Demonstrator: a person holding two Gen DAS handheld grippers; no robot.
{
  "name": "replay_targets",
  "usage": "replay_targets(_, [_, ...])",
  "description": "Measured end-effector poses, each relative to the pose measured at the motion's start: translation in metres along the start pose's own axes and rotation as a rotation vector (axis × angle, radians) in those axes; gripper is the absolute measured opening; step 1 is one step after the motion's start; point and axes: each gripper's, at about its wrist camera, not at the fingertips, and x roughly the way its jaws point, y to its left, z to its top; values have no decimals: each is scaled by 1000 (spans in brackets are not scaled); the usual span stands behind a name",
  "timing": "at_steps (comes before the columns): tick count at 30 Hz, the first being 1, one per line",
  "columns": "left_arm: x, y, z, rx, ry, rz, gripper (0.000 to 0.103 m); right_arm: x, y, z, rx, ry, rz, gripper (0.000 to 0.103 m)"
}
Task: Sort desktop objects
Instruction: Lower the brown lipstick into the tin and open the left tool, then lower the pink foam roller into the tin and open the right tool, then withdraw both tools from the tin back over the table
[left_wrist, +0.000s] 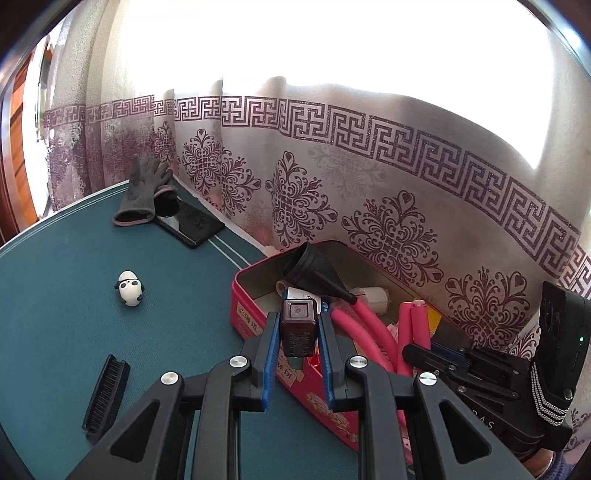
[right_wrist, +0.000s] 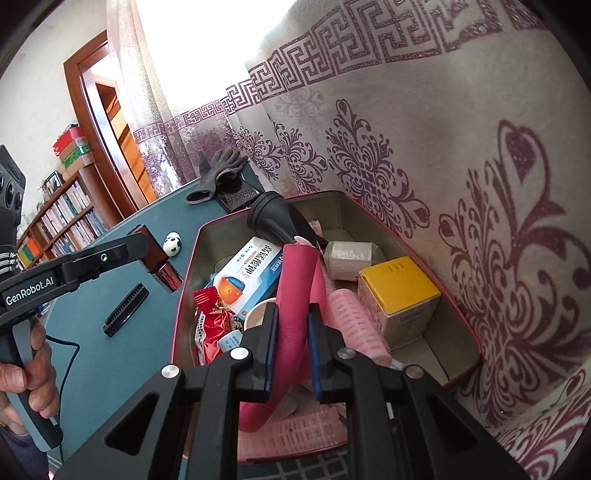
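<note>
On the left claw (right_wrist: 157, 254), white lettering reads "GenRobot.AI".

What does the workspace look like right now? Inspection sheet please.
Surface: teal table, pushed up against a patterned curtain.
Job's things: red tin holding a black funnel, pink foam rods, yellow box, medicine box, snack packet.
Clutter: panda figure, black comb, grey gloves, dark phone.
Grippers: left gripper shut on a small dark bottle above the tin's edge; right gripper shut on a pink foam rod.
Cables: thin black cable below the left handle.
Surroundings: bookshelf, wooden door frame.
</note>
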Motion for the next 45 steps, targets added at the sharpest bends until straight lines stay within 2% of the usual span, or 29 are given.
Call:
replay_targets(13, [49,-20,13,30,69,-77,22,5,-4,-1,14,1,3,16])
replay_targets(16, [49,-14,11,10,69,-68,40,8,-7,-1,36,5,2,19])
replay_targets(17, [47,-11,10,6,63,-57,50,9,-9,-2,44,8,1,20])
replay_targets(25, [30,12,2,-25,46,-7,52,9,-14,0,77,9,-8,20])
replay_targets(26, [28,15,0,-25,45,3,54,8,-13,1,77,9,-12,20])
replay_targets(29, [17,25,-7,-30,30,35,69,3,-11,3,66,-13,-48,20])
replay_targets(30, [13,29,-11,-31,23,50,69,0,-10,4,61,-24,-56,21])
replay_targets(38, [-22,88,-41,-128,13,163,70,-17,6,12,22,-97,-64,46])
replay_targets(40, [-30,107,-51,-164,19,207,70,-20,13,13,15,-111,-60,59])
replay_targets(45, [-48,149,-76,-258,25,298,70,-26,40,12,-50,-143,-54,61])
